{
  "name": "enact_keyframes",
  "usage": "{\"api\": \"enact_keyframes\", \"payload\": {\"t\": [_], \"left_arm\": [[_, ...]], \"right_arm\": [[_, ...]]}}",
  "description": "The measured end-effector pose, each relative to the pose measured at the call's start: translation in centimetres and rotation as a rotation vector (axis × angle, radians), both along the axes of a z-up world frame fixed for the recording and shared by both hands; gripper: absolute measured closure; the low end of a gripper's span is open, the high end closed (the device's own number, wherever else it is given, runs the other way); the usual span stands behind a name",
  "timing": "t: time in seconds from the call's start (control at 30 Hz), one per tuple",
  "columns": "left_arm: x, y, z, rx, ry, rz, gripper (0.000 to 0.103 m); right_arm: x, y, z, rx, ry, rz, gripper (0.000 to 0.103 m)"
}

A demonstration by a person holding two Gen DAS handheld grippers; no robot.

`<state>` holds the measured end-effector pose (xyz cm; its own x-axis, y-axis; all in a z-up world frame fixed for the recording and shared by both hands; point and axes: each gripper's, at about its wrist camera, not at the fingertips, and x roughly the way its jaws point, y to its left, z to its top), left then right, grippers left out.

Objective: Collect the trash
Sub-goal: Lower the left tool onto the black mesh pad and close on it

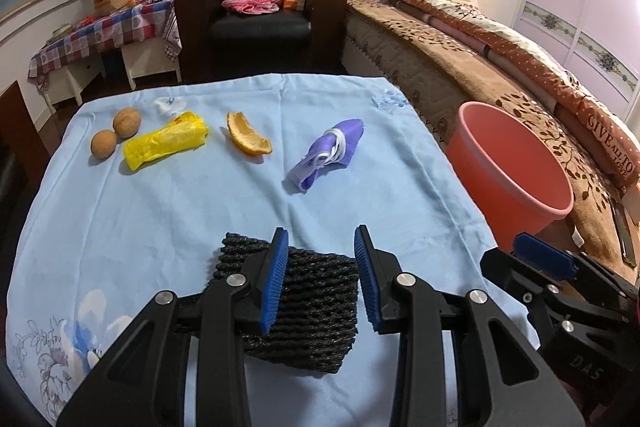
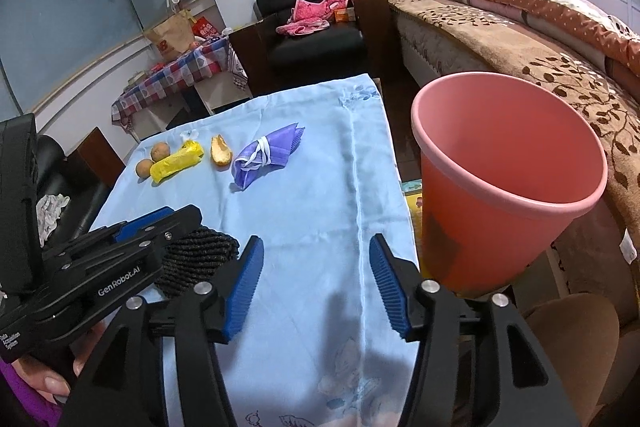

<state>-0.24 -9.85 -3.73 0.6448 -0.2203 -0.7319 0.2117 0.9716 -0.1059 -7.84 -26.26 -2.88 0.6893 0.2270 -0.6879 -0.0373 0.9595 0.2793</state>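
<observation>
The left tongs [image 1: 321, 279] stand open over the near part of the desk [image 1: 168, 211], their blue pads on either side of a black foam net [image 1: 316, 311] that lies flat on the light blue cloth; whether the pads touch it I cannot tell, and they are not closed on it. Just to their right the right tongs [image 2: 316, 283] are spread wide and hold nothing, with only bare cloth between their pads. Ahead of the left tongs the rest of the trash lies in a row across the far half of the desk: a purple face mask [image 1: 326, 153] nearest, then an orange peel [image 1: 246, 137] to its left, a crumpled yellow bag [image 1: 166, 143], and two walnuts [image 1: 116, 133] touching each other at the far left. Nothing stands between the tongs and these pieces. Ahead and to the right of the right tongs a pink bin [image 2: 508, 179] stands off the desk edge, beside the bed [image 2: 520, 39]. Beyond the desk are a black armchair [image 1: 262, 23] and a checked side table [image 1: 104, 35].
</observation>
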Motion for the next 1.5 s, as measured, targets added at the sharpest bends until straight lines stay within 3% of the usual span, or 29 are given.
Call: {"api": "enact_keyframes", "payload": {"t": [0.43, 0.7, 0.8, 0.97, 1.23, 1.5], "left_arm": [[0.2, 0.6, -0.1, -0.008, 0.003, 0.002, 0.069], [-0.3, 3.9, 0.9, 0.02, -0.04, -0.027, 0.069], [-0.4, 5.5, 0.5, 0.035, -0.005, -0.028, 0.069], [-0.6, 7.9, -0.9, -0.018, 0.084, -0.015, 0.069], [-0.4, 8.1, -2.9, -0.063, 0.198, -0.046, 0.069], [-0.4, 7.4, -3.4, -0.045, 0.207, -0.071, 0.072]], "right_arm": [[0.2, 0.8, -0.2, -0.026, 0.018, 0.003, 0.045], [0.2, 1.8, -0.1, -0.059, 0.004, 0.043, 0.045], [0.4, 2.1, -0.2, -0.059, 0.005, 0.06, 0.045], [0.5, 3.1, -0.2, -0.066, 0.001, 0.109, 0.045], [0.5, 3.6, -0.6, -0.014, 0.012, 0.186, 0.045], [-0.1, 5.7, 0.1, -0.023, -0.03, 0.315, 0.045]]}}
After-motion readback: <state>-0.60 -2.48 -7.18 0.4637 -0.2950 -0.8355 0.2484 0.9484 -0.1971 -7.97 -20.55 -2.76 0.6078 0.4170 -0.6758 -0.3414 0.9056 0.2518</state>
